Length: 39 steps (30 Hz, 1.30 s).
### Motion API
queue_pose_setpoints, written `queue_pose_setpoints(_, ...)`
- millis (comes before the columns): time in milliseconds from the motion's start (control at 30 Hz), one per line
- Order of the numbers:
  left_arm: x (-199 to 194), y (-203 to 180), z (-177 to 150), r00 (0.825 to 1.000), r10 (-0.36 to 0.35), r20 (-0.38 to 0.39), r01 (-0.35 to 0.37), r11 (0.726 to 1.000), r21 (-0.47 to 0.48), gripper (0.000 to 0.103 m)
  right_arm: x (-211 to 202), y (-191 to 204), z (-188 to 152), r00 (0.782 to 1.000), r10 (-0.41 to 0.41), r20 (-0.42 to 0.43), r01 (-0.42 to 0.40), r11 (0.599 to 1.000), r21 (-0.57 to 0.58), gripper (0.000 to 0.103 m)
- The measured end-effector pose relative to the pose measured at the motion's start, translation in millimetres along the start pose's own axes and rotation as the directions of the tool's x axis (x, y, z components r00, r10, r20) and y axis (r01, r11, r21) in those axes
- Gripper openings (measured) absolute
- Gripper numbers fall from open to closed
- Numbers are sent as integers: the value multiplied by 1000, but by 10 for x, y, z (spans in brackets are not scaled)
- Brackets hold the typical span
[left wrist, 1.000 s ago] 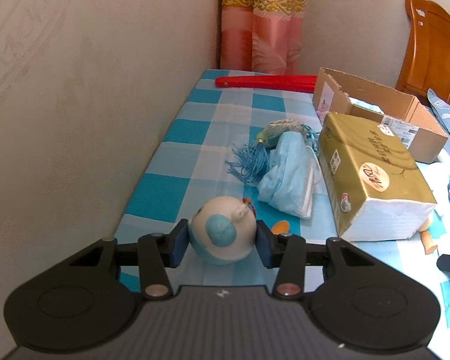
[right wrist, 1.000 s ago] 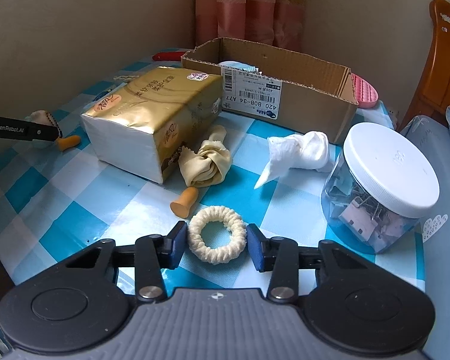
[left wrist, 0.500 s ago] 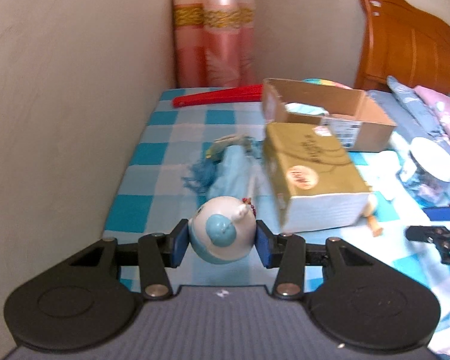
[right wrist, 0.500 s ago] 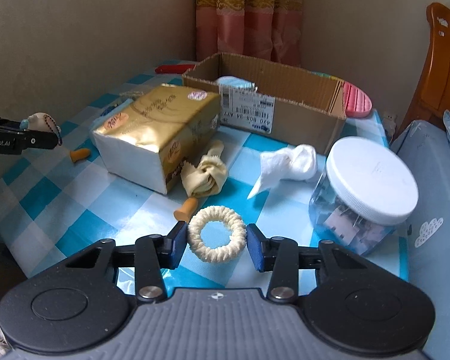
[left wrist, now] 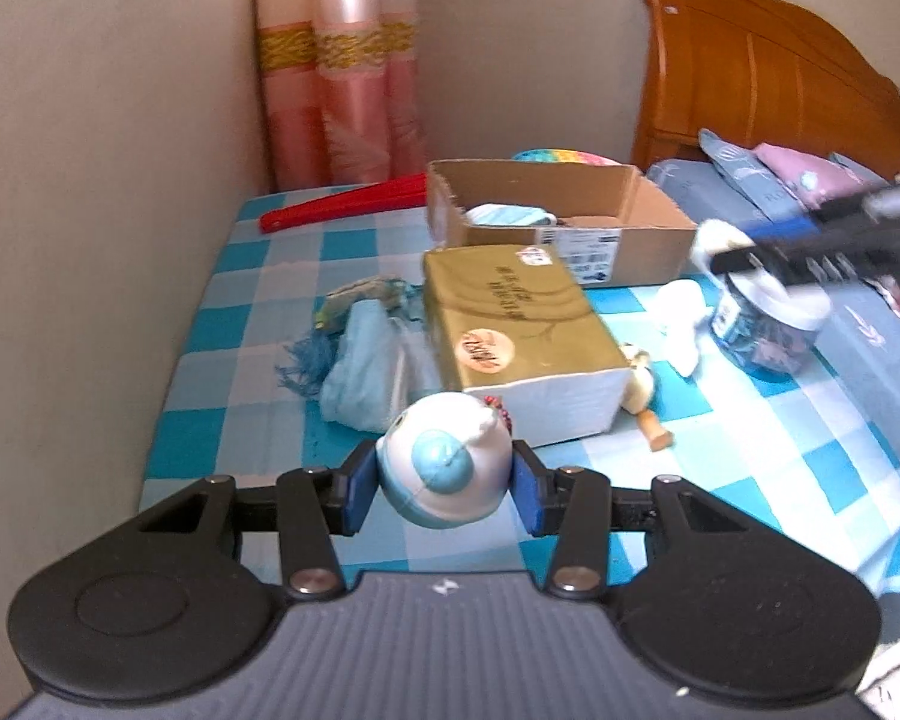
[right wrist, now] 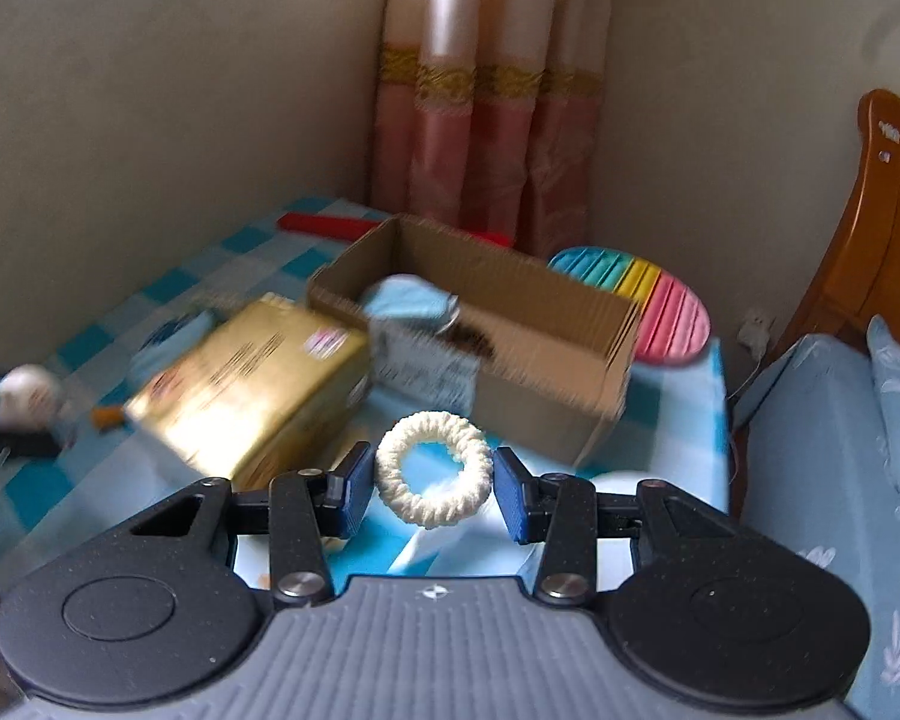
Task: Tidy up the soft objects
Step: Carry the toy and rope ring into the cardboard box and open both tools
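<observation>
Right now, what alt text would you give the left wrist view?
The left gripper is shut on a round white plush toy with a blue patch, above a blue-and-white checked tablecloth. Beyond lie a gold-wrapped tissue pack, crumpled light blue cloth and an open cardboard box; the right gripper, blurred, enters from the right.

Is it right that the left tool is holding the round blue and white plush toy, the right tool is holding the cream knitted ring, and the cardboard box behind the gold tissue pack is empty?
Not quite. The cardboard box isn't empty: the left wrist view shows a light blue item inside it. The rest stands: left tool grips the plush toy, right tool grips the knitted ring, and the box sits behind the gold tissue pack.
</observation>
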<state>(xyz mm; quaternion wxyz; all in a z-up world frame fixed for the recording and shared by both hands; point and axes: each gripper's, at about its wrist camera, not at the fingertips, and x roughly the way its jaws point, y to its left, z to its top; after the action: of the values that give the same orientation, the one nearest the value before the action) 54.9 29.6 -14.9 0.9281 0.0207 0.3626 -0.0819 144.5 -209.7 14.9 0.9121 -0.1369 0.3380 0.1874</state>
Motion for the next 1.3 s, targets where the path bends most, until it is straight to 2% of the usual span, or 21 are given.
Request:
queue_pose_setpoints(167,-32,-80,73,999,-36,5,36,999,32,45,203,-205,278,1000,-30,2,30,1000,-1,48)
queue_pose_setpoints(500,39,-198,238,998,-55,14,55,997,52,45,808,-509,711,996,-76,-43,77,997,23,48)
queue_pose_setpoints(533,49,-202,247,998,-54,13,54,997,55,45,856,-526,743,995,-85,-47,86,996,19,52)
queue_pose_setpoints(600,57,-212,260,999,-50,12,49,997,56,45,917,-552,770,994,-93,-48,94,995,22,70)
queue_pose_setpoints(633,64,-214,265,999,-49,10,49,997,54,45,921,-548,769,996,-80,-40,81,997,13,86)
queue_pose_setpoints(667,67,-211,271,999,-49,8,49,997,51,45,901,-528,753,997,-71,-21,71,997,-1,94)
queue_pose_setpoints(800,96,-186,283,999,-42,-7,42,998,41,45,790,-409,705,998,-64,-18,63,998,-18,97)
queue_pose_setpoints(867,106,-183,287,999,-41,-15,42,998,41,45,698,-331,663,999,-36,-22,36,999,-23,103)
queue_pose_setpoints(1100,106,-196,339,999,-45,-19,46,998,42,45,352,-13,468,999,-11,-39,9,998,-68,103)
queue_pose_setpoints(1300,95,-235,466,999,-48,-5,49,997,64,45,99,136,184,997,-41,-68,40,999,-13,103)
